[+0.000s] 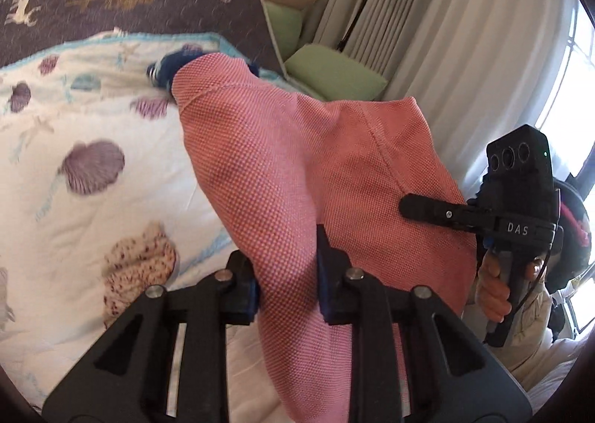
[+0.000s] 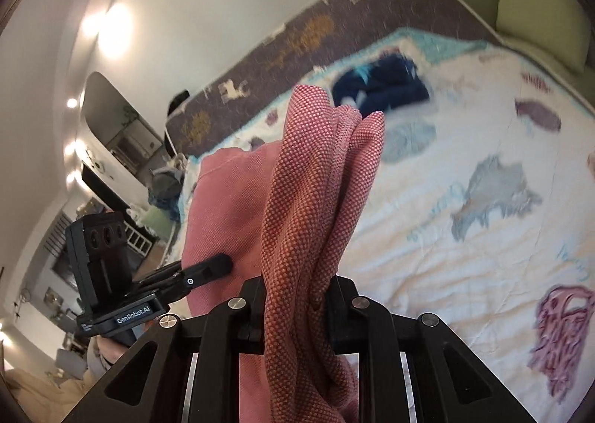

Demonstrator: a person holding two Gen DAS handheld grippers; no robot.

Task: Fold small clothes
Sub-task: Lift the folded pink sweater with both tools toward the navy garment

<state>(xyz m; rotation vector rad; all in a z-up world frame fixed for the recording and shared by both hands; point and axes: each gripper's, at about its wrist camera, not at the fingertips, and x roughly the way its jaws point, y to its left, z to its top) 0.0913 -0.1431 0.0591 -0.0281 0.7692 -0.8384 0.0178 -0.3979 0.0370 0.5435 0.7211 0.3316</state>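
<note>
Pink woven garment point(image 1: 297, 162) held up off the bed, stretched between both grippers, fabric bunched and hanging in folds (fine red/white check weave). Left gripper point(image 1: 286, 274) pinching one bunched edge, cloth pressed betw. both pads and spilling down past them. Right gripper point(image 2: 295, 307) clamped on another gathered edge, thick roll of cloth standing up betw. its fingers; seen from left cam as black finger laid against the cloth's far side, w/ a hand point(image 1: 491, 292) around the grip below. Behind garment, on white quilt point(image 1: 74, 118) w/ shell and starfish print: dark blue garment point(image 2: 379, 84), crumpled, well apart from the pink one. Quilt lies over grey blanket point(image 1: 111, 2) w/ deer pattern. Beyond bed edge: green cushions point(image 1: 334, 77), pale curtains point(image 1: 446, 32), black stand point(image 1: 364, 2) leaning in front of curtain. Bright window at far right.
</note>
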